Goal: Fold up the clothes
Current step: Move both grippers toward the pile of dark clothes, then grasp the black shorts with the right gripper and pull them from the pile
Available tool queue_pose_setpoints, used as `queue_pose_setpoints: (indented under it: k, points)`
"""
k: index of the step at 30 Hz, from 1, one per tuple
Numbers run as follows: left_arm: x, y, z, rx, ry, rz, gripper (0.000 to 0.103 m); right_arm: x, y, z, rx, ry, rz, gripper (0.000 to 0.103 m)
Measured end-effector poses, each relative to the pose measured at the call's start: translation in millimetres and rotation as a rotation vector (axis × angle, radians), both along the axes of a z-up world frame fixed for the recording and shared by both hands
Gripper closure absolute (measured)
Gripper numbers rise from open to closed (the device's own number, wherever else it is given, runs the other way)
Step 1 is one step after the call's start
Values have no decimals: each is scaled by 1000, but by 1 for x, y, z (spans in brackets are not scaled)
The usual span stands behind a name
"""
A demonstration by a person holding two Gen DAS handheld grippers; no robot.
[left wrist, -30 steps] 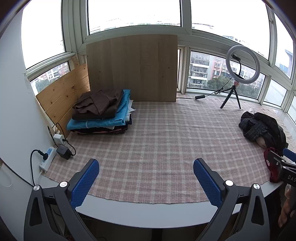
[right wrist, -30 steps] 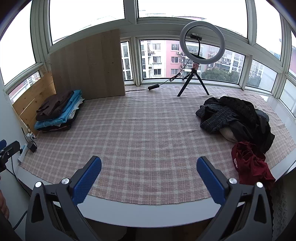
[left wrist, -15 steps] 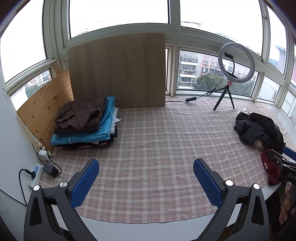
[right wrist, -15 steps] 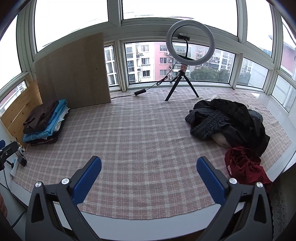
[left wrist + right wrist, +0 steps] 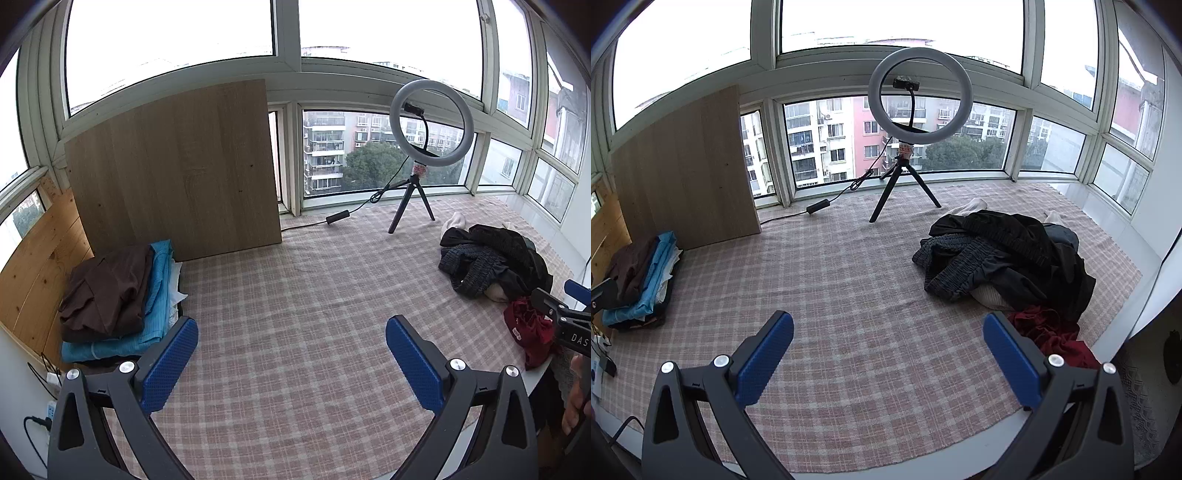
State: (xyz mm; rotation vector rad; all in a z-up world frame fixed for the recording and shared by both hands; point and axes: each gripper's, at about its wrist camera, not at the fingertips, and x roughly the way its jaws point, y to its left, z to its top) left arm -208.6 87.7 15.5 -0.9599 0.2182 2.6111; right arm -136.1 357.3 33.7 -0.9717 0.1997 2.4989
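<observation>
**Across the checked cloth: both grippers empty, unfolded heap ahead to the right**

On the right side of the plaid-covered platform [image 5: 871,302] lies the unfolded heap: dark garments [image 5: 1008,254] piled loosely, with a red garment [image 5: 1049,332] at their near edge. At far left, against the wooden board [image 5: 173,170], sits the finished stack of folded clothes [image 5: 114,299], a brown piece on top of a blue one. I read this layout as deliberate: raw pile on one side, finished stack on the other, and the bare middle kept as folding space.

I hold the left gripper [image 5: 291,354] and the right gripper [image 5: 888,349] above the near edge of the cloth, each with its blue pads spread wide and nothing between them, which suits an approach before a pick.

Relative to the right gripper, the red garment lies just beyond and beside its right fingertip, apparently not touching it, though the fisheye edge makes this uncertain. The dark heap sits farther ahead and to the right. From the left gripper, the folded stack is just beyond its left finger, while the unfolded pile stays well apart at the right. A ring light on a tripod [image 5: 916,122] stands at the back by the window, clear of both.
</observation>
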Motion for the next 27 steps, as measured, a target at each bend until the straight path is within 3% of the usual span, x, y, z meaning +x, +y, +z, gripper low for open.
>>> queue_pose_setpoints:
  k: [15, 23, 27]
  points:
    - [-45, 63, 4, 25, -18, -125, 1, -10, 59, 2, 65, -41, -152, 0]
    - [-40, 103, -5, -23, -23, -45, 1, -9, 158, -28, 0, -74, -192, 0]
    - [-38, 124, -14, -35, -55, -3, 1, -11, 210, -40, 32, -82, -193, 0]
